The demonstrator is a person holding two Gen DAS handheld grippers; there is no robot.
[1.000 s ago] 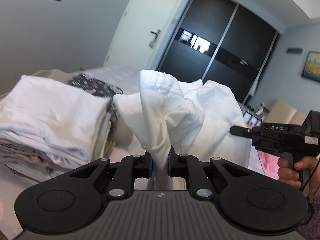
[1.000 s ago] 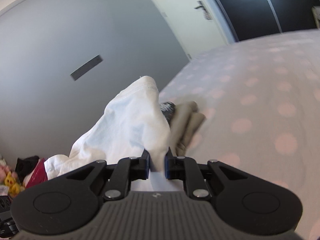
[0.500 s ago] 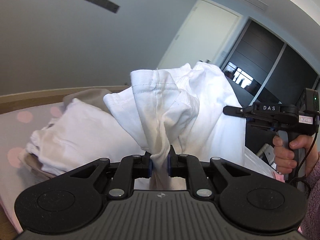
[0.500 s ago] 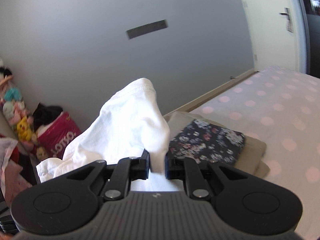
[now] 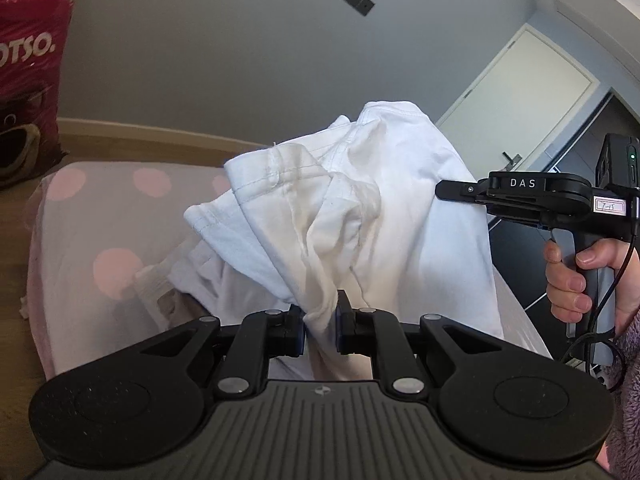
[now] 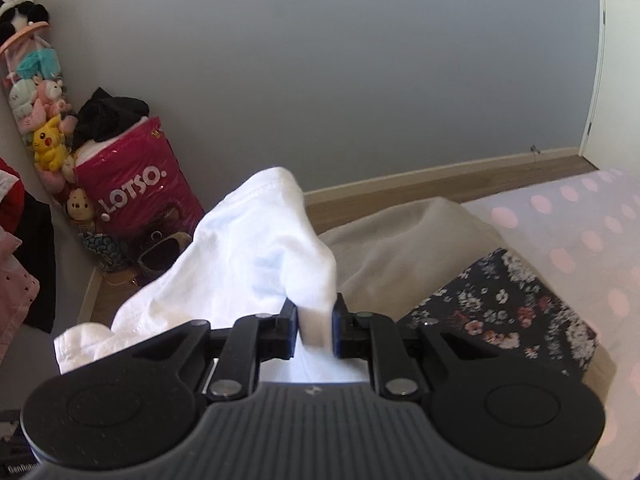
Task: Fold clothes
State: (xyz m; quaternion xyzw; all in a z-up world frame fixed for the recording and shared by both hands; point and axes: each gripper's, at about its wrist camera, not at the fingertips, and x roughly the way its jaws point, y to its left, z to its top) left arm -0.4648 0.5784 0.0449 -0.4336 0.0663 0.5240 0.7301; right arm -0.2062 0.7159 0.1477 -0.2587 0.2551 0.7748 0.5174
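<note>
Gripping bunched fold of crumpled white cotton garment [image 5: 360,208], left claw [image 5: 320,322] pinching cloth tight between its blue-padded tips. Right claw [image 6: 316,322] clamping another fold of same white garment [image 6: 260,256], cloth bulging above tips. Garment hanging in air between both claws, above pink polka-dot bed [image 5: 92,236]. Person's hand [image 5: 580,276] holding right claw's pistol handle at right edge of left view. Folded dark floral cloth [image 6: 504,308] lying on beige folded cloth [image 6: 404,248] on bed beside right claw. Pink plastic LOTSO bag [image 6: 136,188] standing on floor by grey wall.
</note>
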